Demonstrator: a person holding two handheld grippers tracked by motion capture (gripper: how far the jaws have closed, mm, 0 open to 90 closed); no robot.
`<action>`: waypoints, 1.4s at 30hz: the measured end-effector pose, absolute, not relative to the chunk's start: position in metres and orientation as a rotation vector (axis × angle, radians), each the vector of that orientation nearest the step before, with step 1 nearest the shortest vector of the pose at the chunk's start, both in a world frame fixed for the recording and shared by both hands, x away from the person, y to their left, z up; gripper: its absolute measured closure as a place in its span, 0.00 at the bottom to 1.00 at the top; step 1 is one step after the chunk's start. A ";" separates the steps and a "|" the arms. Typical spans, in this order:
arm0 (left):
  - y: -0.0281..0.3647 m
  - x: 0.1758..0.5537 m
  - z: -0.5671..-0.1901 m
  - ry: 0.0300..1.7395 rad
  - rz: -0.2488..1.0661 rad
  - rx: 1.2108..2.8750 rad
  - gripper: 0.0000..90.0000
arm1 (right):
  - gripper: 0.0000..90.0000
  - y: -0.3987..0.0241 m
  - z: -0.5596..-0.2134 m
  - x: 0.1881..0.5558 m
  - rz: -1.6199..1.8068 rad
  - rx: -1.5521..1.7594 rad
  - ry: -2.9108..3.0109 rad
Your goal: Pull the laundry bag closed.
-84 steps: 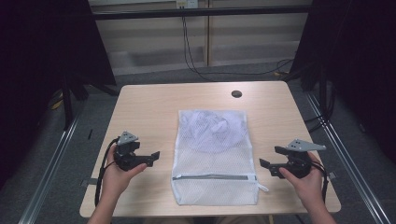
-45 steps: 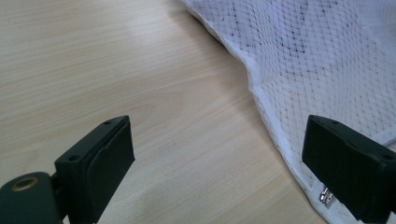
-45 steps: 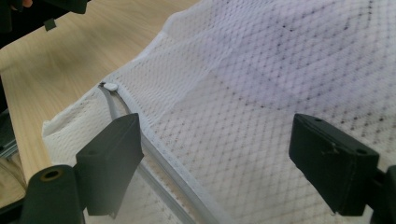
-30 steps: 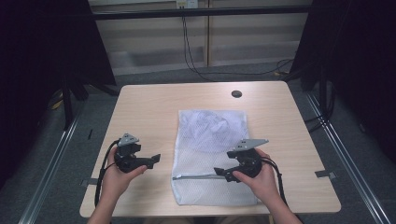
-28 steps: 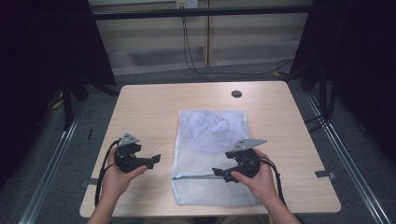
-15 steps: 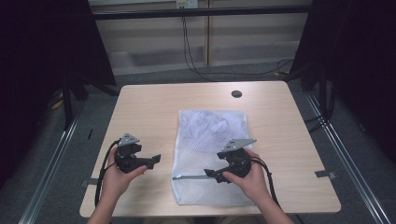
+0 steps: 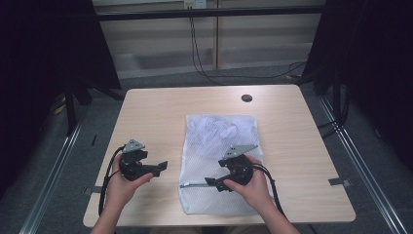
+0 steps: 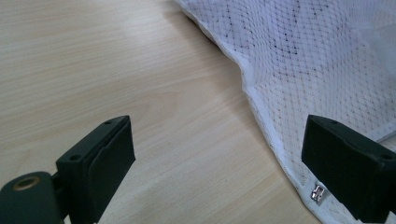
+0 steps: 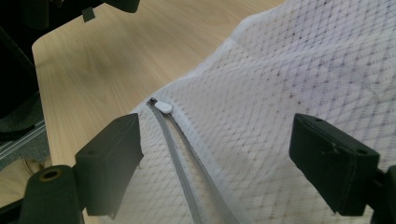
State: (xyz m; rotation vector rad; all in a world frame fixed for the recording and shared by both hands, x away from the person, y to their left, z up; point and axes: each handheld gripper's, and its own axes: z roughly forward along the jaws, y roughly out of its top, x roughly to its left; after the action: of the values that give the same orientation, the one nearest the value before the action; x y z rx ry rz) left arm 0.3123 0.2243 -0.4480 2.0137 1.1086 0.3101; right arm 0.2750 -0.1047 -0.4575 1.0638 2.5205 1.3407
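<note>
A white mesh laundry bag with a grey zipper (image 7: pixel 220 161) is being shown lying flat on the light wooden rectangular table (image 7: pixel 151 117), at the centre of the high view and reaching down toward the lower table edge, with crumpled white fabric visible through the mesh in its upper half. The right gripper (image 7: pixel 214 182) is being held over the lower part of the bag, just right of centre in the high view, its jaws pointing toward the left of the frame along the zipper line. In the right gripper view, its jaws are being held wide apart with nothing between them but the mesh below; the grey zipper band (image 9: pixel 180 163) is seen running up the middle of the frame to a small white oval zipper pull (image 9: pixel 164 107) lying at the bag's edge, above and between the two jaws and apart from both. The left gripper (image 7: pixel 162 166) is being held above bare wood at the lower left of the high view, just beside the bag's left edge. In the left gripper view, its jaws are likewise being held wide apart and gripping nothing; the bag's seamed edge (image 8: pixel 261 112) is crossing the right half of the frame, and a small metal zipper stop (image 8: pixel 318 192) is showing at the lower right, beside the right-hand jaw.
</note>
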 end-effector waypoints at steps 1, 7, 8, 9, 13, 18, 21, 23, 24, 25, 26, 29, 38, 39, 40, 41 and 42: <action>0.224 0.312 -0.448 1.109 0.311 2.014 0.10 | 0.19 -0.104 -0.458 0.275 1.348 1.065 2.521; 0.224 0.312 -0.448 1.107 0.306 2.014 0.10 | 0.19 -0.098 -0.457 0.276 1.354 1.059 2.533; 0.224 0.312 -0.448 1.106 0.305 2.015 0.10 | 0.19 -0.097 -0.457 0.277 1.356 1.050 2.532; 0.224 0.312 -0.448 1.104 0.307 2.018 0.10 | 0.19 -0.096 -0.457 0.277 1.354 1.058 2.532; 0.224 0.312 -0.448 1.102 0.303 2.018 0.10 | 0.19 -0.092 -0.457 0.277 1.353 1.049 2.539; 0.224 0.312 -0.447 1.104 0.308 2.013 0.10 | 0.19 -0.085 -0.458 0.278 1.348 1.042 2.552; 0.223 0.312 -0.448 1.103 0.305 2.014 0.10 | 0.19 -0.080 -0.459 0.278 1.350 1.037 2.563; 0.224 0.312 -0.447 1.098 0.305 2.022 0.10 | 0.20 -0.076 -0.459 0.279 1.356 1.032 2.570; 0.224 0.312 -0.447 1.099 0.305 2.020 0.10 | 0.20 -0.076 -0.459 0.279 1.356 1.032 2.570; 0.224 0.312 -0.447 1.098 0.305 2.022 0.10 | 0.20 -0.074 -0.460 0.279 1.361 1.033 2.569; 0.223 0.312 -0.447 1.097 0.304 2.021 0.10 | 0.22 -0.071 -0.460 0.280 1.366 1.033 2.577; 0.223 0.312 -0.447 1.095 0.304 2.019 0.10 | 0.23 -0.068 -0.462 0.280 1.365 1.030 2.588; 0.223 0.312 -0.448 1.096 0.306 2.020 0.10 | 0.32 -0.058 -0.466 0.280 1.386 1.060 2.625; 0.223 0.312 -0.448 1.099 0.304 2.018 0.10 | 0.32 -0.058 -0.466 0.280 1.386 1.060 2.625; 0.222 0.311 -0.448 1.097 0.305 2.021 0.10 | 0.34 -0.055 -0.467 0.280 1.386 1.061 2.630; 0.222 0.311 -0.448 1.097 0.305 2.021 0.11 | 0.35 -0.054 -0.467 0.280 1.392 1.061 2.635; 0.222 0.311 -0.448 1.095 0.302 2.023 0.11 | 0.35 -0.054 -0.467 0.280 1.392 1.061 2.635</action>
State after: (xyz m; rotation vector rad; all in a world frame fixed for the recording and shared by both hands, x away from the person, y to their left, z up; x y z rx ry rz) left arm 0.3113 0.2221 -0.4479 2.0228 1.0949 0.3018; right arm 0.2800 -0.0542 -0.4672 1.0608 2.6351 1.3917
